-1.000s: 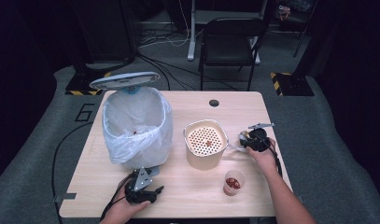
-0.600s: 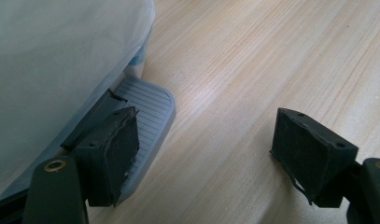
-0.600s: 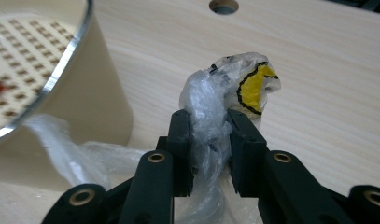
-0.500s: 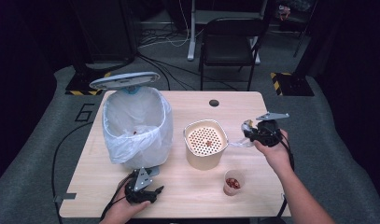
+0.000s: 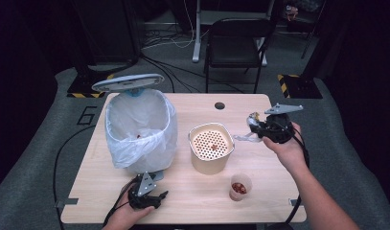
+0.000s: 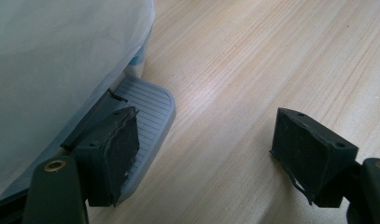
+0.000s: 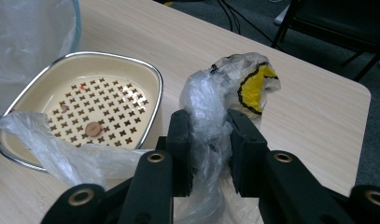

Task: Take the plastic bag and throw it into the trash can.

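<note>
My right gripper (image 5: 256, 127) (image 7: 210, 135) is shut on a crumpled clear plastic wrapper (image 7: 211, 112) with a yellow and black print. It holds the wrapper (image 5: 247, 134) in the air to the right of the cream container (image 5: 211, 154) with a perforated insert (image 7: 94, 109). My left gripper (image 5: 154, 195) (image 6: 204, 154) rests at the table's near edge, open, with nothing between its jaws. Its left jaw stands over the grey foot pedal (image 6: 148, 105) of the bin (image 5: 140, 129).
The bin has a white bag liner and a raised grey lid (image 5: 128, 82). A small clear cup (image 5: 239, 186) with red bits stands in front of the cream container. A dark chair (image 5: 235, 38) stands beyond the table's far edge. Cables lie on the floor.
My right gripper has risen from the table beside the container, lifting the plastic wrapper into the air. The left gripper has not moved.
</note>
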{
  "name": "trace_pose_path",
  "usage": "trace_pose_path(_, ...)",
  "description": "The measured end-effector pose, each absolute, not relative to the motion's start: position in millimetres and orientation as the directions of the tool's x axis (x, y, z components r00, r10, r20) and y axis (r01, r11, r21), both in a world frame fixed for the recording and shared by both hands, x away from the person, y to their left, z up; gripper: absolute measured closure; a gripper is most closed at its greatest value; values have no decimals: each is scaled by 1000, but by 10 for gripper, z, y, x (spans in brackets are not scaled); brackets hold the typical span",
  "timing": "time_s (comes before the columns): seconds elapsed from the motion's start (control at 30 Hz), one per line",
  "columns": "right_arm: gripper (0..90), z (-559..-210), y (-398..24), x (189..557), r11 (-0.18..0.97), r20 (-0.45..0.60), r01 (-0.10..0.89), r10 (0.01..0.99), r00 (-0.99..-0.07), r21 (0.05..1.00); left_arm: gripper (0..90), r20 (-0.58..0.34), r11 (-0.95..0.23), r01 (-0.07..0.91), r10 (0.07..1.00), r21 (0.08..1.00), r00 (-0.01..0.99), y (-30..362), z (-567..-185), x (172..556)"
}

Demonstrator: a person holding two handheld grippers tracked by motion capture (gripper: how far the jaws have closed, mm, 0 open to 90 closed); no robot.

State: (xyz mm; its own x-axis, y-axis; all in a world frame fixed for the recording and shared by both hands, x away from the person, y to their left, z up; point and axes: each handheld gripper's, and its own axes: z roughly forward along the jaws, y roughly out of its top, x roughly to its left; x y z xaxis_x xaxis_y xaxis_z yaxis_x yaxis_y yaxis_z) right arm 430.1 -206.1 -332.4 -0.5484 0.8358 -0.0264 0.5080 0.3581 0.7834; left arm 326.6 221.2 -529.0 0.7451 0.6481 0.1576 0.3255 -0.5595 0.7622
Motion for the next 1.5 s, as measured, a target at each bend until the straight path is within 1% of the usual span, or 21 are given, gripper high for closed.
trace_pose_path(0.13, 721, -3212, -2046, 4284, 357, -23, 497, 828, -560, 791, 228, 157, -559, 326, 648, 762, 745, 2212, -5290, 3266)
trace_pose_path(0.27, 721, -3099, -1995, 4247, 382, -51, 468, 815, -577, 797, 228, 158, -560, 326, 648, 762, 745, 2213, -5290, 3266)
trace_pose_path(0.37, 721, -3003, -1944, 4212, 381, -46, 454, 804, -593, 806, 228, 157, -559, 326, 649, 763, 745, 2212, -5290, 3266)
trace_pose_path(0.57, 721, -2842, -1782, 4130, 413, -61, 422, 769, -636, 807, 228, 158, -560, 326, 648, 762, 745, 2213, -5290, 3266)
trace_pose_path(0.7, 721, -2761, -1642, 4075, 415, -47, 409, 746, -664, 813, 229, 157, -559, 325, 648, 763, 745, 2213, -5290, 3267)
trace_pose_path(0.8, 721, -2730, -1536, 4056, 430, -54, 385, 721, -691, 817, 229, 157, -559, 325, 648, 763, 746, 2214, -5291, 3267)
trace_pose_path(1.07, 720, -2672, -1216, 4042, 450, -46, 359, 673, -738, 818, 231, 158, -558, 326, 649, 763, 744, 2213, -5290, 3266)
trace_pose_path(1.27, 719, -2620, -973, 4007, 467, -45, 319, 617, -785, 825, 231, 157, -557, 327, 651, 763, 742, 2212, -5292, 3266)
trace_pose_path(1.5, 719, -2606, -782, 4048, 463, -30, 302, 584, -811, 833, 231, 156, -559, 327, 650, 762, 744, 2213, -5291, 3267)
